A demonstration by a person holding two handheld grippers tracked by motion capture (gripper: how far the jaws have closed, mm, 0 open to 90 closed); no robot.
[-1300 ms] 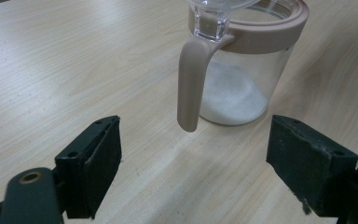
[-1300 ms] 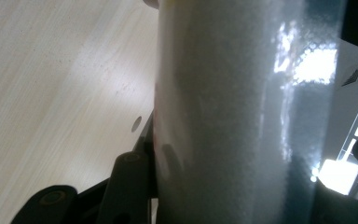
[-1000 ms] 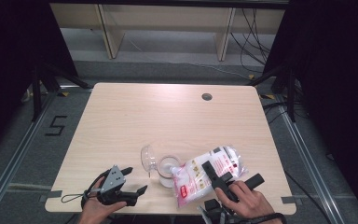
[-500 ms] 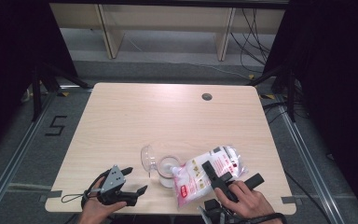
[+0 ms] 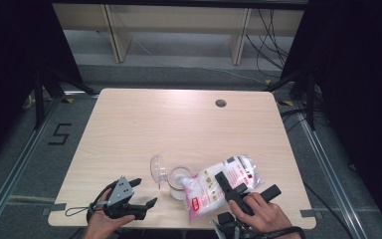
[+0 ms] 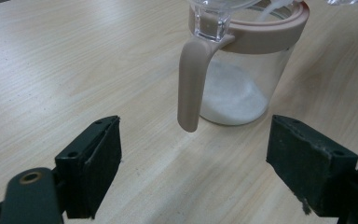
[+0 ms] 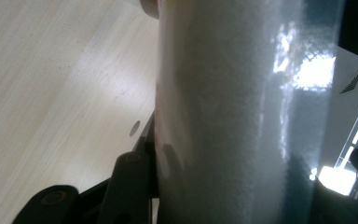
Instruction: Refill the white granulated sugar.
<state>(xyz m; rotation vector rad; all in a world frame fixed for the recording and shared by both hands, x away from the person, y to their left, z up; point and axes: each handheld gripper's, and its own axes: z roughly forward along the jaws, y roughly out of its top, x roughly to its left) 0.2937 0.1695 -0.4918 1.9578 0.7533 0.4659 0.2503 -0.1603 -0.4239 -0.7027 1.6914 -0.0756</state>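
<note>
Bag (image 5: 222, 185) of white granules, clear plastic with red print, lying tilted near the table's (image 5: 179, 124) front edge, its long axis running from about 2 o'clock down to 8 o'clock. Its lower end meets the rim of a clear jar (image 5: 179, 180) with a pink collar and pink handle, whose clear lid (image 5: 157, 168) stands flipped open toward 10 o'clock. The jar already holds a shallow layer of white powder, seen plainly in the left gripper view (image 6: 242, 70).

Right gripper (image 5: 241, 190) closed across the bag's middle, gripping it from the 5 o'clock side; in the right gripper view the bag (image 7: 242, 112) presses close between the jaws. The right hand (image 5: 264, 215) is beneath and behind it at the table edge.

Left gripper (image 5: 137, 199) at roughly 8 o'clock from the jar, near but apart from it, jaws spread wide and holding nothing. Its jaws frame the jar's handle, which points toward them. The left hand (image 5: 102, 224) rests low at the front edge.

Judged from this layout, pouring appears under way, and the left gripper is the nearer one for steadying the jar.
</note>
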